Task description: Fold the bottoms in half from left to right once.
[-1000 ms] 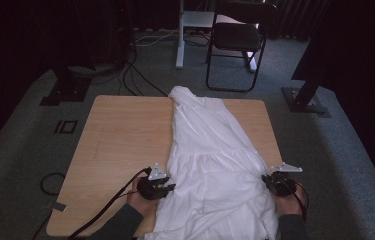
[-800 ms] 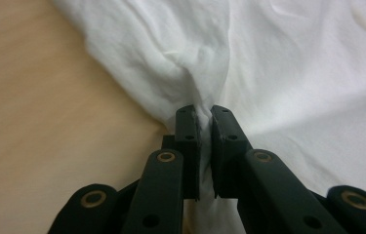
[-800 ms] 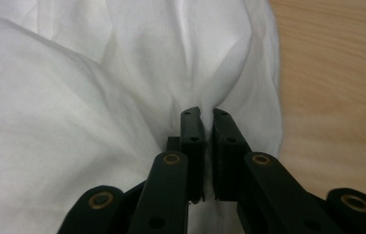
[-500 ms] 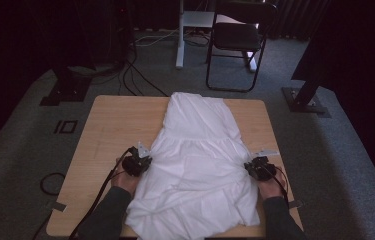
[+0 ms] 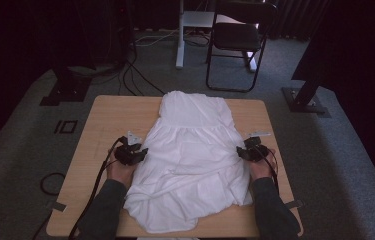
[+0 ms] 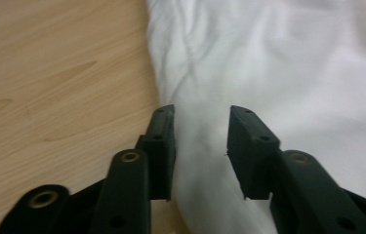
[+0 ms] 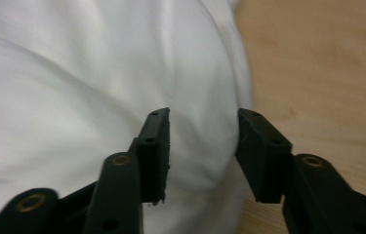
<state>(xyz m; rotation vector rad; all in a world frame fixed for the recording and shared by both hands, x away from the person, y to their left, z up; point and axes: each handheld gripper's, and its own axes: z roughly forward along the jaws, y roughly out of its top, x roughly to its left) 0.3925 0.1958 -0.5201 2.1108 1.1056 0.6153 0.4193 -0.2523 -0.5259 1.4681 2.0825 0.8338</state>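
Item: left tool, in my left hand at 9 o'clock of the garment. Its jaws have just been opening and now stand released; in the left gripper view the cloth edge lies between them, unpinched.

Item: white dress, spread on the bench. Long axis runs 12 to 6 o'clock, bodice at 12, skirt hem bunched and rumpled at 6 near my edge. The waist lies level with both tools. From my left tool the cloth lies toward 3 o'clock; from my right, toward 9. Both hands are about equally near their own side seam, so I judge the next grasp belongs to both at once.

Item: right tool, in my right hand at 3 o'clock of the dress. Jaws just opened, released; the right gripper view shows a soft fold of cloth between them, not gripped.

Item: bench, pale wood, bare to either side of the dress.

Item: room. Grey carpet, cables at 11 o'clock, a dark folding chair at 12, stand feet at both far corners.
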